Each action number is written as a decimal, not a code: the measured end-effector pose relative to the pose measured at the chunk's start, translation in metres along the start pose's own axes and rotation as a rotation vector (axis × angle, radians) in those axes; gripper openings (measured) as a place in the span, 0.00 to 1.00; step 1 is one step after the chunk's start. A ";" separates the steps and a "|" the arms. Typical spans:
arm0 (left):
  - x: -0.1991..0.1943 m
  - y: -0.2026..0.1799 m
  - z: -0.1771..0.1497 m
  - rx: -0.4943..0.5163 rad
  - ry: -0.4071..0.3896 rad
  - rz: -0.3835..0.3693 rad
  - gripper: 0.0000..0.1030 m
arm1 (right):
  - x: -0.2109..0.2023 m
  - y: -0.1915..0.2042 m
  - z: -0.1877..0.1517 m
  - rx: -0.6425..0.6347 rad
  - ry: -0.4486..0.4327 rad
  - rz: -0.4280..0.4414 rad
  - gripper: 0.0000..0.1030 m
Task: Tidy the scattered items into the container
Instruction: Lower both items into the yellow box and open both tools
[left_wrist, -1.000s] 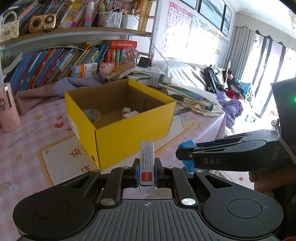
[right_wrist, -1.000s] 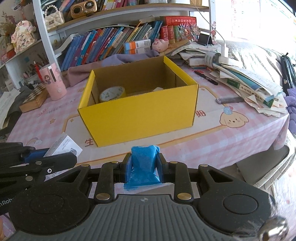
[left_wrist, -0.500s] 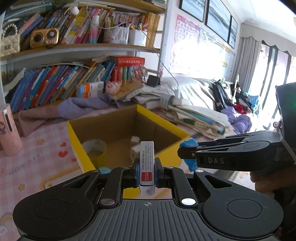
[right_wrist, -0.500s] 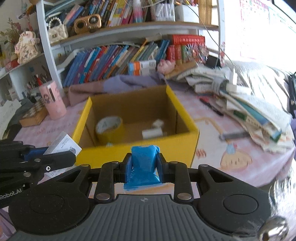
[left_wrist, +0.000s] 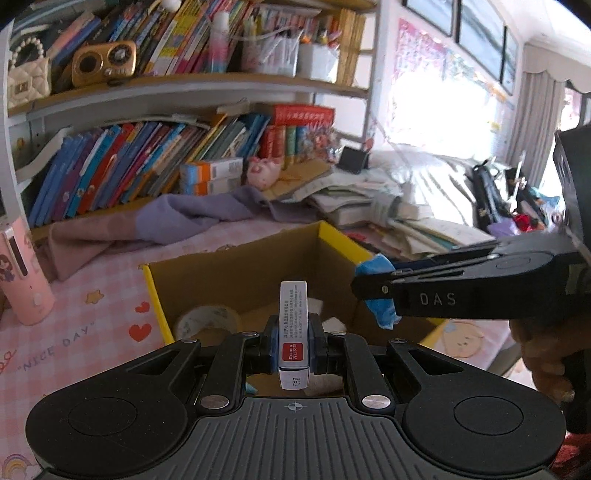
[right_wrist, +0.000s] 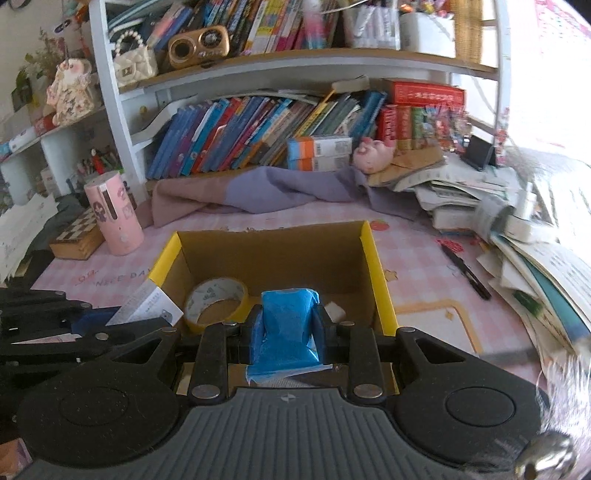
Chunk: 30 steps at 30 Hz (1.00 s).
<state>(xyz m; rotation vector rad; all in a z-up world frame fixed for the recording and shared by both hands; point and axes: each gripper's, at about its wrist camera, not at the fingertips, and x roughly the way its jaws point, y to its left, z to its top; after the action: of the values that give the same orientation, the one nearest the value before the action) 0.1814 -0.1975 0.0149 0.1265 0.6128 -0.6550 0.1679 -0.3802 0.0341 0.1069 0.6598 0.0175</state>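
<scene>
A yellow cardboard box (left_wrist: 159, 295) (right_wrist: 380, 288) stands open on the pink tablecloth, and both grippers hang over its near side. My left gripper (left_wrist: 293, 341) is shut on a slim white box with a red label (left_wrist: 293, 325), held upright. It shows at the left of the right wrist view as a white box (right_wrist: 147, 304). My right gripper (right_wrist: 284, 332) is shut on a blue packet (right_wrist: 284, 332), also seen from the side as the blue packet (left_wrist: 380, 310). Inside the box lie a roll of tape (right_wrist: 216, 302) (left_wrist: 207, 321) and a small white piece (right_wrist: 334, 310).
A pink tumbler (right_wrist: 112, 214) (left_wrist: 22, 273) and a chessboard box (right_wrist: 77, 234) stand left of the box. A purple cloth (right_wrist: 266, 192) lies behind it, below the bookshelves. Stacked books and papers (right_wrist: 517, 236) and a black pen (right_wrist: 465, 273) lie to the right.
Both grippers have moved forward from in front of the box to over its near side, each still holding its item. The inside of the box now shows from above.
</scene>
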 end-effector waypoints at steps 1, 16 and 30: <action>0.005 -0.001 0.001 0.000 0.007 0.011 0.13 | 0.008 -0.003 0.004 -0.011 0.011 0.011 0.25; 0.067 -0.005 -0.014 0.004 0.193 0.198 0.13 | 0.113 -0.013 0.034 -0.155 0.207 0.142 0.25; 0.081 -0.005 -0.017 -0.042 0.247 0.243 0.14 | 0.152 0.002 0.032 -0.229 0.337 0.216 0.25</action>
<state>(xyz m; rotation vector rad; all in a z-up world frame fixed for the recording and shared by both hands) 0.2205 -0.2392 -0.0444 0.2413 0.8338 -0.3933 0.3079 -0.3736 -0.0333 -0.0480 0.9750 0.3242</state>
